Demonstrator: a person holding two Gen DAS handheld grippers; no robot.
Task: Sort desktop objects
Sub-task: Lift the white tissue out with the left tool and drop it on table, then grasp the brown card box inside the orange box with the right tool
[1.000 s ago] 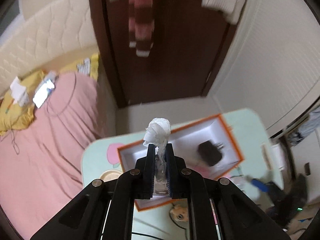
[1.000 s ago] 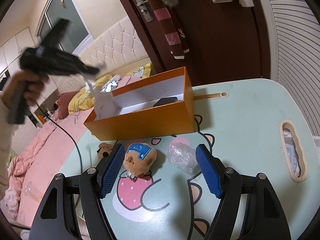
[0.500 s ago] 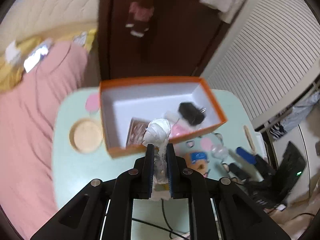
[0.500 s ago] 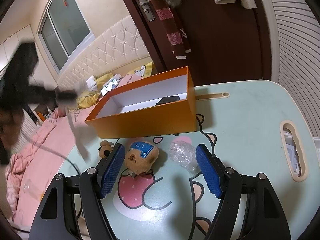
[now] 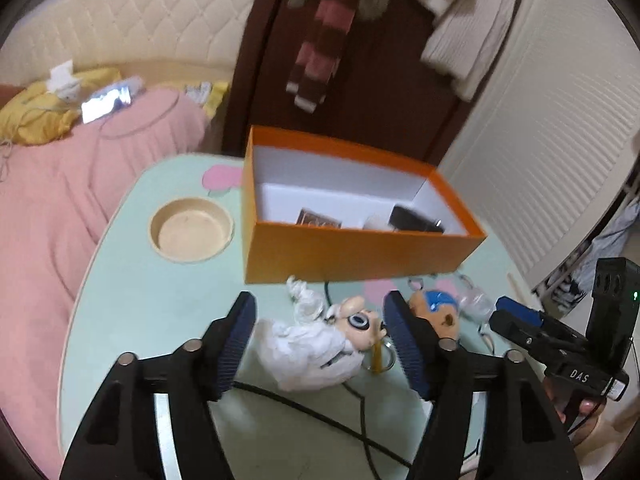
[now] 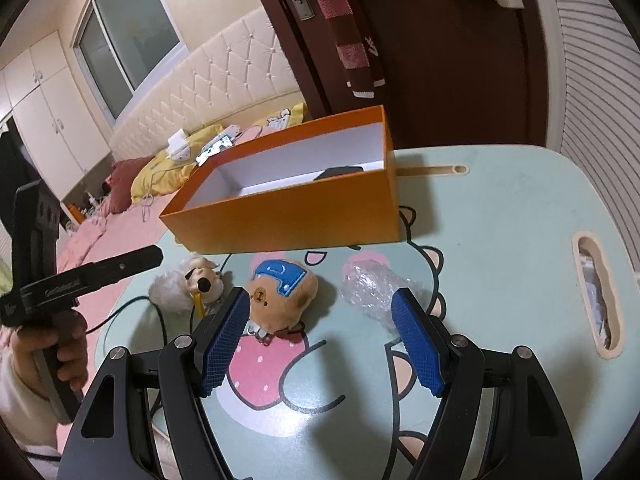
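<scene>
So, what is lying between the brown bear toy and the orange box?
Nothing: in the right wrist view, only bare printed tabletop separates the brown bear toy from the orange box.

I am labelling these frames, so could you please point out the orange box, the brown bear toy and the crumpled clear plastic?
orange box (image 6: pixel 304 216), right wrist view, near side wall.
brown bear toy (image 6: pixel 280 300), right wrist view, face.
crumpled clear plastic (image 6: pixel 372 288), right wrist view, middle.
</scene>
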